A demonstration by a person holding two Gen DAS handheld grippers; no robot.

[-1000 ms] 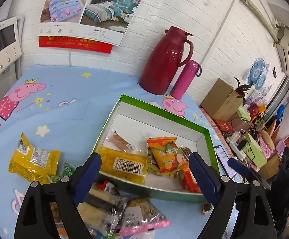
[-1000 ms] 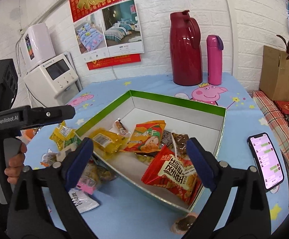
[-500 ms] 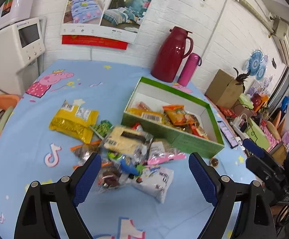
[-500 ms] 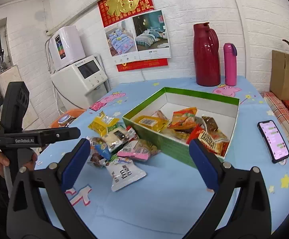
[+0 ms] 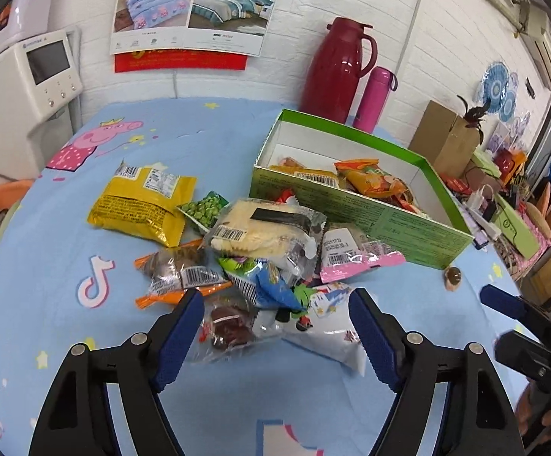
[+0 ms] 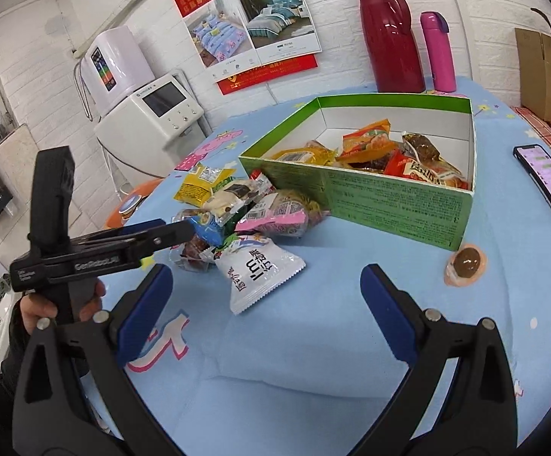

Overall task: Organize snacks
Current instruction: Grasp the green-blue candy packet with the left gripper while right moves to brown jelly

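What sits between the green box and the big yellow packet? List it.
A green pea packet and a pale cracker packet, between the box and yellow packet; left wrist view.

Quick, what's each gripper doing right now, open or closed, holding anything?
Left gripper: open, holding nothing, poised over the snack pile.
Right gripper: open, holding nothing, above the blue tablecloth.

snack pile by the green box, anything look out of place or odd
One thing stands out: a small round brown snack in a pinkish wrapper lies alone on the blue tablecloth near the green box corner, apart from the snack pile heaped against the box's side. Nothing looks spilled or torn.
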